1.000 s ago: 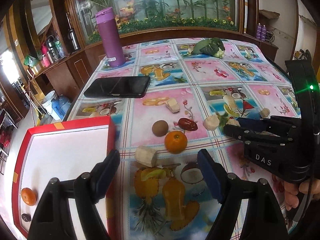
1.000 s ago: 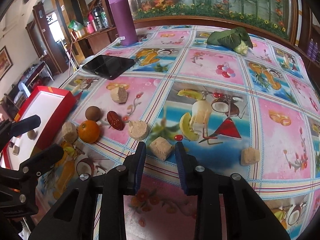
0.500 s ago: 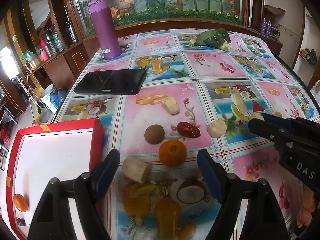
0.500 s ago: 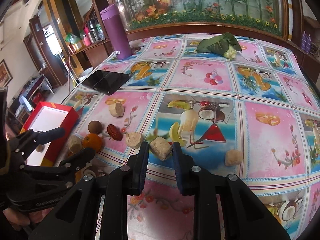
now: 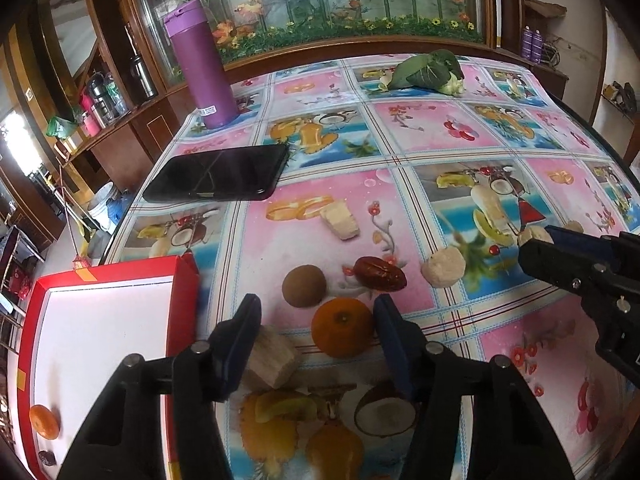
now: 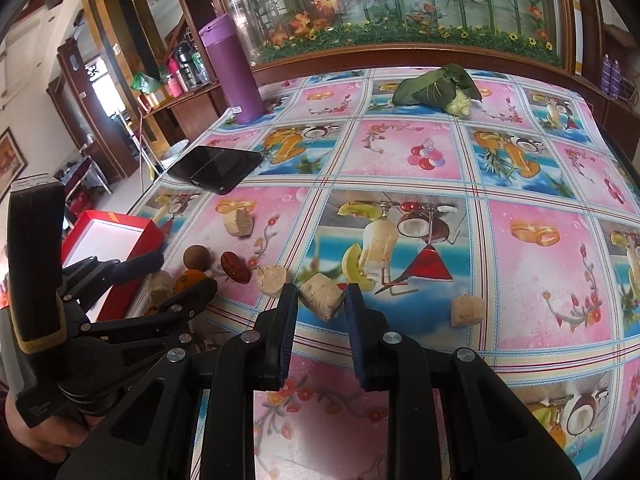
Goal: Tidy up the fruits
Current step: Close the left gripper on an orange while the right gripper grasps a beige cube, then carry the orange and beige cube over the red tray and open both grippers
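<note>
Orange tangerine (image 5: 341, 327) sits near on the desk (image 5: 440, 128), between the left gripper (image 5: 316, 334)'s wide-open fingers beside a beige chunk (image 5: 272, 356); closing could pinch both. Right gripper (image 6: 320, 312) brackets another chunk (image 6: 322, 295), unclamped.
</note>
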### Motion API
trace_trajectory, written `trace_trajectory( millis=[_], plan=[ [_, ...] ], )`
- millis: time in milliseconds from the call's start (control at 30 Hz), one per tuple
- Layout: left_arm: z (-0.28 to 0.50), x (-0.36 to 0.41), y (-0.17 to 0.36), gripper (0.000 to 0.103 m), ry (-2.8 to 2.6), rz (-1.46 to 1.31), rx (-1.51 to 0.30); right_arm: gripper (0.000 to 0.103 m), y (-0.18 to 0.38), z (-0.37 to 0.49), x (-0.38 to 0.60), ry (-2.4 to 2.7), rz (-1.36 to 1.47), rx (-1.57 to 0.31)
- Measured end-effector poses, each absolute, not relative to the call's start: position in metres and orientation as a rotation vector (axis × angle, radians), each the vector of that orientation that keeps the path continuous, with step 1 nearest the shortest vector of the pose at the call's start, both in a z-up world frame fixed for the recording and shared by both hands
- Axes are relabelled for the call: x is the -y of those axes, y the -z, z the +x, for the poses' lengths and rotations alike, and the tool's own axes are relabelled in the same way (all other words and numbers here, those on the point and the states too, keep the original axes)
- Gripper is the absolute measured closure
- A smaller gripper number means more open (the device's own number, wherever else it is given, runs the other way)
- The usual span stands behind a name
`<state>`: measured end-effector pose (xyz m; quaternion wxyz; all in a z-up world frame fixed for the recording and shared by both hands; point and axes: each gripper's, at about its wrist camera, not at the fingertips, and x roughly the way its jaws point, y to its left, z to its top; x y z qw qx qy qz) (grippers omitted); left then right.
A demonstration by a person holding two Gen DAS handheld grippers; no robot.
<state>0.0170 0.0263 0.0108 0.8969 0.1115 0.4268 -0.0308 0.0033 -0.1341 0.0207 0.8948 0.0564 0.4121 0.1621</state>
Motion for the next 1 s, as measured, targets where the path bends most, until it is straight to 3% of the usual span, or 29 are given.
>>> trace_trajectory(
  millis=[67,200,733,1000],
  plan=[
    [0.016,-0.025,-0.011,0.057,0.085,0.225,-0.887,0.080,-0.021,0.003,0.134,-0.336,0.118,-0.852],
    [0.016,-0.023,-0.011,0.069,0.119,0.206,-0.896,0.080,-0.022,0.002,0.135,-0.338,0.121,-0.846],
    [0.017,-0.023,-0.007,0.066,0.159,0.171,-0.929,0.080,-0.025,0.001,0.136,-0.337,0.130,-0.832],
    [0.006,-0.026,-0.016,0.070,0.174,0.148,-0.900,0.080,-0.024,0.002,0.141,-0.317,0.141,-0.821]
  ],
)
